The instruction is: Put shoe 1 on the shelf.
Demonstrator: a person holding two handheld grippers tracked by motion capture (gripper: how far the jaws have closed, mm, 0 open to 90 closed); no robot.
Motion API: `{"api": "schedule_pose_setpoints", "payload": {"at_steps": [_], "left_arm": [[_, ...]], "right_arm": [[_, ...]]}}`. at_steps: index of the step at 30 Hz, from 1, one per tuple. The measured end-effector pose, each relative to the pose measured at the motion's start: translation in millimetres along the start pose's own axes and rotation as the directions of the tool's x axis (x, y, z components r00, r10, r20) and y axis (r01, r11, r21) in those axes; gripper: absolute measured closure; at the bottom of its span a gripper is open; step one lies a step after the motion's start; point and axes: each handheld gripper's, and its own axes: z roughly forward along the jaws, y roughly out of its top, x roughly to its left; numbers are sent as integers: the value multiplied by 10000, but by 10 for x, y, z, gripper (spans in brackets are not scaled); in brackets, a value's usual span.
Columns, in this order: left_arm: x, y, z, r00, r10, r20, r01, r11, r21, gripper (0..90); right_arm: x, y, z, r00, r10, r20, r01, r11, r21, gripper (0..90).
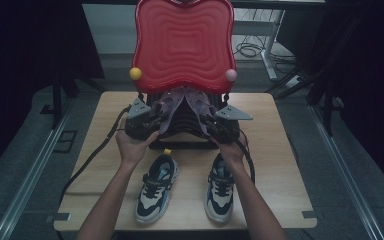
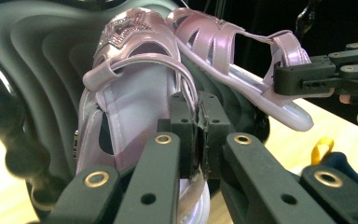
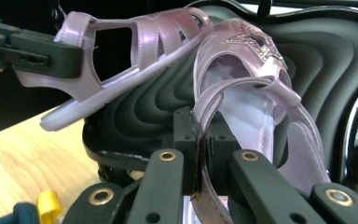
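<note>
Each gripper, left gripper (image 1: 156, 125) and right gripper (image 1: 211, 127), pinches one pink sandal's heel strap (image 2: 186, 100); thin straps may slip free.

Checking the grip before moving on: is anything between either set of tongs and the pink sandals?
Nothing visible. The left tongs are shut on the left sandal, the right tongs on the right sandal, both over the black case.

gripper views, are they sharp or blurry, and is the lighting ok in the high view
High view: dim overall, dark surround, the red lid the brightest thing. Left gripper view: the left sandal is fairly sharp, the near jaws of the left hand-held gripper soft, the table washed out pale. Right gripper view: the right sandal is sharp, gloss glints on its straps, the right hand-held gripper slightly soft.
</note>
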Motion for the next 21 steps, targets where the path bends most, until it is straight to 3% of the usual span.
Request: {"api": "schedule_pose_setpoints", "payload": {"at_steps": [21], "left_arm": [[91,41,161,9984,117,-545,-133,9994,-309,859]], "right_arm": [[19,85,267,9976,38,684,-27,9999,-164,855]]}}
